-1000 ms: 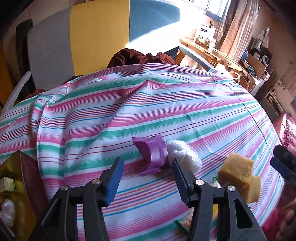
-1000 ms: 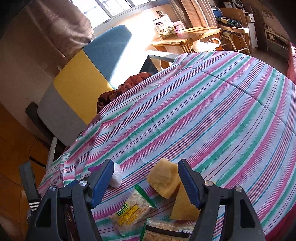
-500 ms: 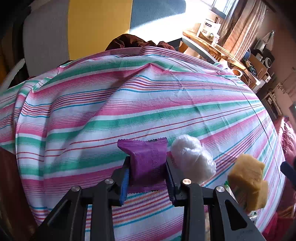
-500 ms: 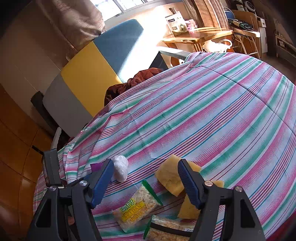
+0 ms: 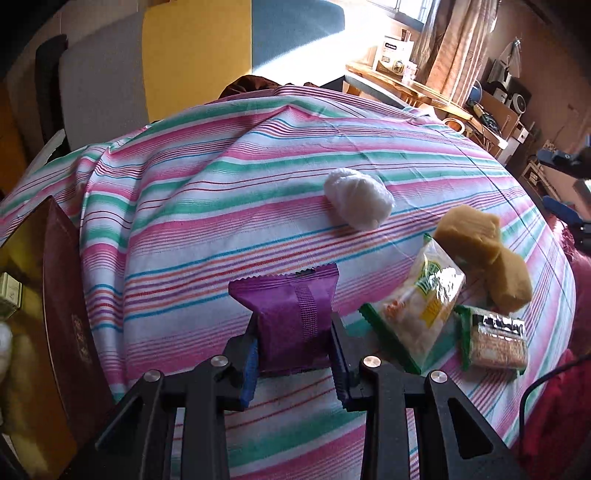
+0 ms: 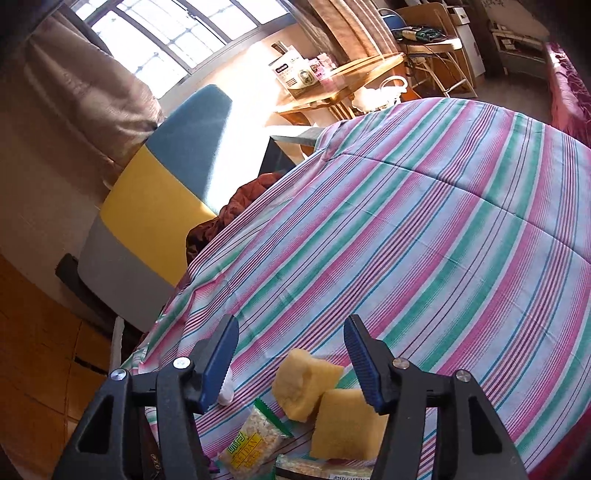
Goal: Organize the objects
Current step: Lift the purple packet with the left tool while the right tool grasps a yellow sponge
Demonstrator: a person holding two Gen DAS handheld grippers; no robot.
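Left wrist: my left hand-held gripper (image 5: 293, 354) clamps the purple packet (image 5: 291, 317) just above the striped bedspread (image 5: 221, 192). Right wrist: my right hand-held gripper (image 6: 291, 362) is closing, empty, above two yellow sponges (image 6: 325, 402).

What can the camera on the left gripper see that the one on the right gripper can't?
Only the left camera shows the purple packet pinched in the left gripper, the whole white ball, and a dark red box at the cloth's left edge. Only the right camera shows the right gripper up close, its fingers closing with nothing between them, above the yellow sponges, plus the window. Both show the striped cloth, the sponges and the green-edged snack bags.
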